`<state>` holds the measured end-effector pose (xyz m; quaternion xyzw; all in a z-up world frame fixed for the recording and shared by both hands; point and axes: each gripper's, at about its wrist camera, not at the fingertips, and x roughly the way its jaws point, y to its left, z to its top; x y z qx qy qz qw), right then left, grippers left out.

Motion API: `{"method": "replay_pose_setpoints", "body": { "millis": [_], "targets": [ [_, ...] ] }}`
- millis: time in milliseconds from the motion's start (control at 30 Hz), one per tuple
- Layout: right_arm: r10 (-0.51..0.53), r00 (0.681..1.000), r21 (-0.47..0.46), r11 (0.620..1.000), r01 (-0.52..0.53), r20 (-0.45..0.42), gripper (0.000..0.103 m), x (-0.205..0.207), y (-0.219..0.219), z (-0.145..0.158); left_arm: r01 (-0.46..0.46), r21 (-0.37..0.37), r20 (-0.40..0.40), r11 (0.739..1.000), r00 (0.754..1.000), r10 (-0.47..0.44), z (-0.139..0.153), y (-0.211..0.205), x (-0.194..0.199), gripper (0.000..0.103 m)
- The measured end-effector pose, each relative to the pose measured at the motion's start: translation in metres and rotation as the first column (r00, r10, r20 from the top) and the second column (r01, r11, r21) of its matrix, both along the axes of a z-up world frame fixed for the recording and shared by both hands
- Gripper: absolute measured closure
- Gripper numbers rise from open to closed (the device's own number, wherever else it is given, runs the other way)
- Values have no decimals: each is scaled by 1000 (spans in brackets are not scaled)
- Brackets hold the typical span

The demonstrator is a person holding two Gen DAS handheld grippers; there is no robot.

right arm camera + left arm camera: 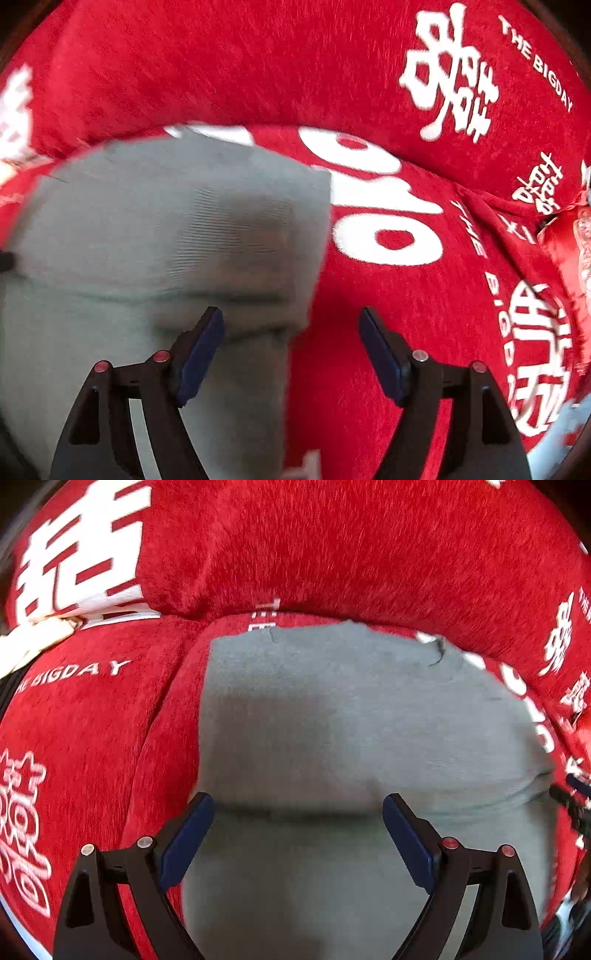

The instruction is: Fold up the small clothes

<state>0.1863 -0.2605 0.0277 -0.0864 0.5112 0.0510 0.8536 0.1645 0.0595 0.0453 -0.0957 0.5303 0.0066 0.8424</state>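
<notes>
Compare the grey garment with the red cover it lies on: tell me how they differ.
The grey garment is plain, with no print; the red cover carries white characters and lettering. The garment looks smooth and fine-knit, while the cover looks fuzzy. The garment is a small piece with a fold line across it; the cover spreads past it on every visible side. Both are soft cloth.

- Left tool: angled steeply downward, jaws spread wide, blue pads facing each other, nothing pinched between them.
- Right tool: likewise angled steeply downward, jaws parted wide, pads pressing on nothing.
</notes>
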Motion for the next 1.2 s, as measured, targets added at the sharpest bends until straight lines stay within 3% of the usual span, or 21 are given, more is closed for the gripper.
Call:
{"method": "replay_pose_setpoints", "body": {
  "millis": [67, 167, 200, 267, 300, 333, 433, 567, 667, 733, 800, 867, 967, 1033, 1100, 1200],
  "targets": [
    [101, 995, 65, 993, -102, 25, 24, -24, 20, 12, 43, -63, 19, 997, 999, -41, 12, -17, -12, 10],
    [312, 950, 151, 941, -303, -34, 24, -57, 71, 4, 192, -67, 3, 979, 981, -192, 19, -55, -21, 10],
    [370, 927, 164, 920, -356, -66, 24, -64, 87, -5, 235, -39, -15, 971, 972, -236, 14, -66, -23, 10],
    [428, 898, 84, 903, -421, -104, 24, -73, 110, -27, 267, 64, -65, 962, 963, -263, -6, -72, -30, 8],
    [442, 892, 37, 897, -440, -97, 21, -76, 114, -36, 285, 106, -33, 953, 959, -283, -8, -72, -36, 3],
    [446, 893, 45, 895, -444, -60, 20, -79, 109, -35, 290, 150, -3, 945, 956, -292, -7, -70, -46, 0],
    [423, 900, 113, 904, -412, -105, 20, -79, 81, -34, 279, 105, -22, 955, 960, -278, -5, -51, -67, 0],
    [419, 901, 74, 908, -412, -116, 19, -106, 38, -35, 248, 88, -38, 965, 969, -245, -3, -31, -100, 0],
    [385, 915, 19, 923, -386, -118, 7, -135, 21, -39, 225, 122, -74, 967, 973, -217, -7, -31, -127, 0],
    [367, 928, -16, 930, -368, -65, 6, -158, 16, -39, 228, 127, -103, 965, 971, -215, -8, -32, -143, 0],
    [369, 926, -49, 926, -373, -80, 6, -173, 13, -39, 246, 130, -145, 961, 963, -227, -7, -33, -150, 0],
    [362, 927, -53, 928, -368, -98, 6, -177, 12, -30, 243, 146, -155, 959, 963, -221, -3, -36, -149, 0],
    [390, 921, -46, 920, -389, 1, 6, -172, 28, -5, 246, 157, -97, 957, 968, -233, 10, -51, -136, 0],
    [414, 910, -21, 910, -414, 15, 6, -164, 41, 1, 252, 135, -61, 958, 967, -246, 15, -64, -124, 0],
    [453, 892, -6, 892, -453, -5, 6, -154, 61, -2, 268, 114, -51, 957, 963, -264, 14, -78, -109, 0],
    [494, 868, -56, 866, -497, -55, 6, -143, 91, -20, 296, 137, -70, 945, 955, -289, 5, -92, -97, 0]
  ]
}}
